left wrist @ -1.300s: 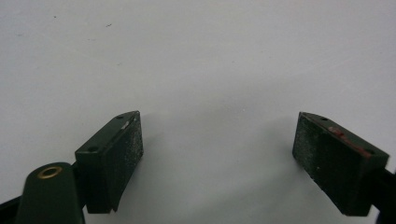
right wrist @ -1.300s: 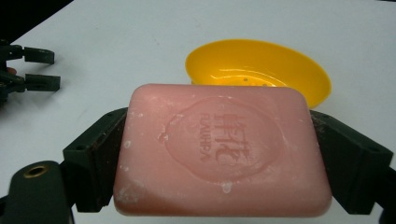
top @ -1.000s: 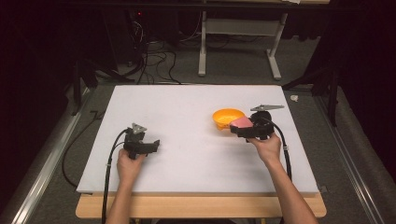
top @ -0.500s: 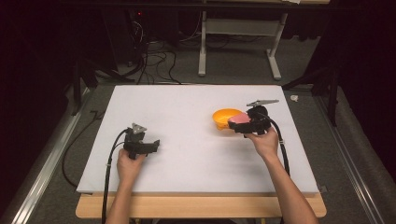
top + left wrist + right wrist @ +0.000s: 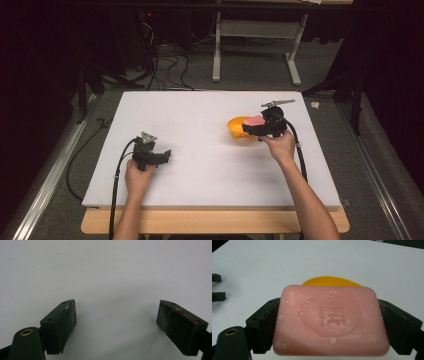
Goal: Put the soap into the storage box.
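The right hand-held gripper [image 5: 251, 128] clamps a pink bar of soap [image 5: 329, 320] between its two black jaws, one pressed against each short end. The soap [image 5: 254, 121] lies flat, its stamped face up, and is held over the near rim of a yellow bowl [image 5: 236, 129] that stands on the right half of the white table [image 5: 200, 125]. In the right gripper view the bowl's rim [image 5: 332, 281] peeks out just behind the bar. The left hand-held gripper [image 5: 165, 155] rests low over the table's left front part, well apart from the bowl, its jaws spread wide with nothing between them [image 5: 116, 320].
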### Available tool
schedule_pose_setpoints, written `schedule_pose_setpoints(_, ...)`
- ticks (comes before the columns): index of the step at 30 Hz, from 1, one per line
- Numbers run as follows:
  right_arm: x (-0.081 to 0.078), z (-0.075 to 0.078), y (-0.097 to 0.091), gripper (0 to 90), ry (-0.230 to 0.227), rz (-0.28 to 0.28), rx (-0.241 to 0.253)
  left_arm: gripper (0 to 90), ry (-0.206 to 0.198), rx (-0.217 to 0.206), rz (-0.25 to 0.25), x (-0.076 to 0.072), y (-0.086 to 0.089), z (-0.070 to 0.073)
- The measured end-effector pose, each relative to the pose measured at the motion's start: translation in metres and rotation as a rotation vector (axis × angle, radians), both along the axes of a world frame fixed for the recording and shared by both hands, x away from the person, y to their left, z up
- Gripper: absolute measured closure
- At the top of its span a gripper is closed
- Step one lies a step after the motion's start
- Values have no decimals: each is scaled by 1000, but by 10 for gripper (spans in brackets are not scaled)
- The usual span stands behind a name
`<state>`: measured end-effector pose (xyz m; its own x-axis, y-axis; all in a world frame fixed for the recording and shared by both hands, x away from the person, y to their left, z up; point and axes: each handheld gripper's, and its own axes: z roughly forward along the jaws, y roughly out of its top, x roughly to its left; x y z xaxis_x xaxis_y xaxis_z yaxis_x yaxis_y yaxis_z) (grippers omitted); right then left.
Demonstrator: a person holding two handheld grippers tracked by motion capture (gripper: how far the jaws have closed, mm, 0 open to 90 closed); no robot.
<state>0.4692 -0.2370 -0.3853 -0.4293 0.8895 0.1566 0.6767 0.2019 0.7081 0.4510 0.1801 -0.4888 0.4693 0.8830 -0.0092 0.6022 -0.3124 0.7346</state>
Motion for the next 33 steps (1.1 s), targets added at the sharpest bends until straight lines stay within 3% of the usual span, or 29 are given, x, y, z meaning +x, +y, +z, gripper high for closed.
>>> schedule_pose_setpoints(15, 19, -5, 3, 135, 55, -32, -1, 167, 1, -1, 0, 0, 0, 0)
schedule_pose_setpoints(33, 39, -19, 19, 135, 131, -57, -45, 167, 1, -1, 0, 0, 0, 0)
